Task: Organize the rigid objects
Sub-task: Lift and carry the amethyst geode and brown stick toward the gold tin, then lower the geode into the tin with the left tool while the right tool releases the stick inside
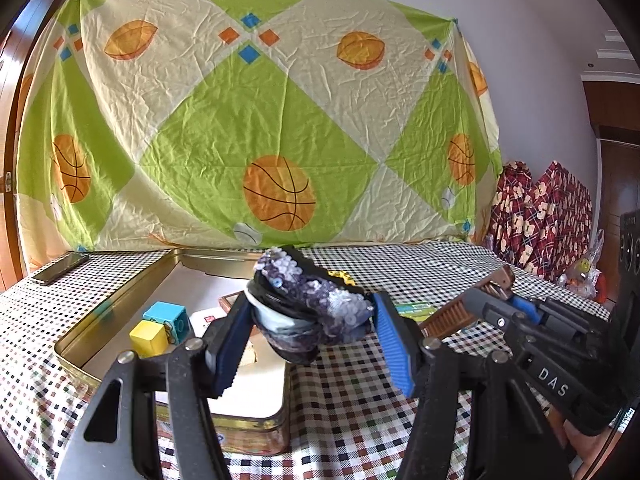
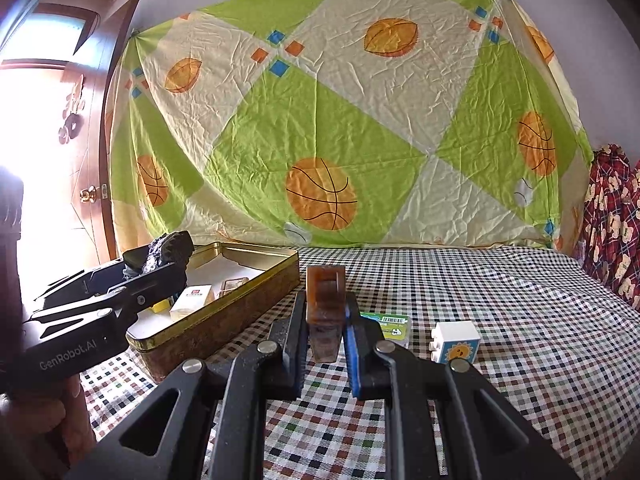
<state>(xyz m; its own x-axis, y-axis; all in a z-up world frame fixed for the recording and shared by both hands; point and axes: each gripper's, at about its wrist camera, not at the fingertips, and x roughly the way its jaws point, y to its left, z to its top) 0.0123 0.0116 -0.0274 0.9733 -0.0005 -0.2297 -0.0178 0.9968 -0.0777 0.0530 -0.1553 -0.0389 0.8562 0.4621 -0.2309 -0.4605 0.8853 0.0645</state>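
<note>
Rigid objects are being gathered into a gold metal tin (image 1: 120, 300) lying open on the checked surface (image 1: 360, 380). Left tongs (image 1: 308, 336) are grasping a sequinned purple-and-black item (image 1: 308, 304), possibly a small shoe, and holding it above the tin's near right corner, clear of the floor of the tin. Right tongs (image 2: 326, 340) are clenching a brown translucent comb-like piece (image 2: 325, 304), holding it above the surface just right of the tin (image 2: 224, 304). Already lying inside the tin are a blue block (image 1: 166, 316), a yellow block (image 1: 148, 338), a white card box (image 2: 191, 300) and a small brown-framed item whose identity is too unclear to state. Still waiting outside on the surface are a green-edged packet (image 2: 390, 326) and a white block with a sun picture (image 2: 456, 342), both near the right tongs. A dark phone (image 1: 60, 268) is lying beyond the tin's far left corner. Risks, in my judgement: the sequinned item is being pinched at one end with its bulk overhanging, so it could be rotating or slipping on release and landing on the tin's rim rather than inside. Both tongs are working close together, so a simultaneous approach to the tin could be causing a collision. The narrow brown piece is being held by thin edges and could be twisting out if knocked against the tin wall.
</note>
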